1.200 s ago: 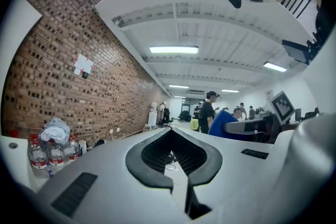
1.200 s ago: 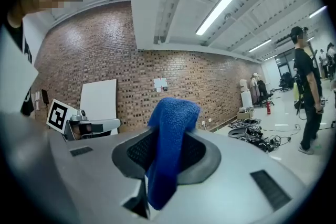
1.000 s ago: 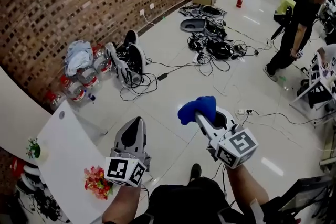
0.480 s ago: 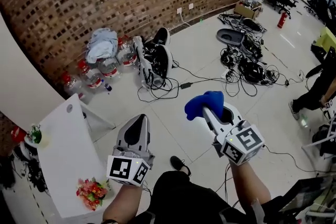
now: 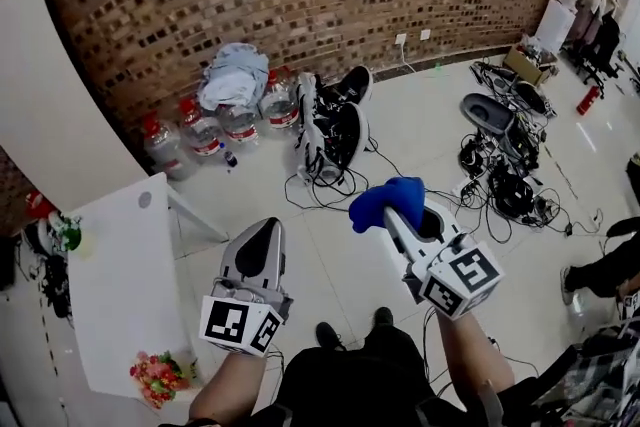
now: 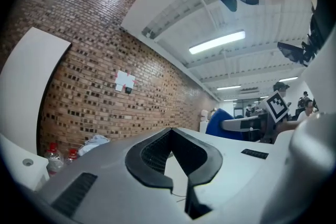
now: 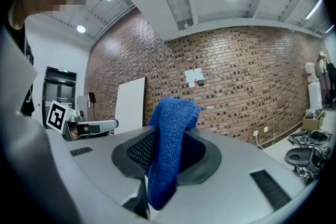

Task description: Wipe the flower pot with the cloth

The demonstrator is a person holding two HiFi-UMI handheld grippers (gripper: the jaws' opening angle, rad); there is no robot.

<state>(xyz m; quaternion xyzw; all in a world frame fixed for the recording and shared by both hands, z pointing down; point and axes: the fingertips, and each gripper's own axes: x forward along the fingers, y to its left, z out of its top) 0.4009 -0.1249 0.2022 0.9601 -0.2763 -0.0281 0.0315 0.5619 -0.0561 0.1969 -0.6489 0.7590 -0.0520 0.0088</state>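
Observation:
A bunch of pink and red flowers (image 5: 155, 378) stands at the near edge of the white table (image 5: 120, 285), low on the left of the head view; its pot is barely visible. My right gripper (image 5: 392, 215) is shut on a blue cloth (image 5: 385, 198), which drapes over the jaw tips and hangs between them in the right gripper view (image 7: 169, 149). My left gripper (image 5: 266, 228) is shut with nothing in it; its jaw tips meet in the left gripper view (image 6: 170, 131). Both grippers are held in the air over the floor, to the right of the table.
A small green plant (image 5: 64, 232) sits by the table's far left corner. Along the brick wall lie water bottles (image 5: 200, 130), a heap of clothes (image 5: 233, 73) and shoes (image 5: 335, 130). Cables and gear (image 5: 500, 175) spread over the floor at right. A white board (image 5: 50, 105) leans at left.
The head view has swung left toward the brick wall, so the table and flowers now sit lower and nearer. Both grippers keep the same pose, the cloth still held.

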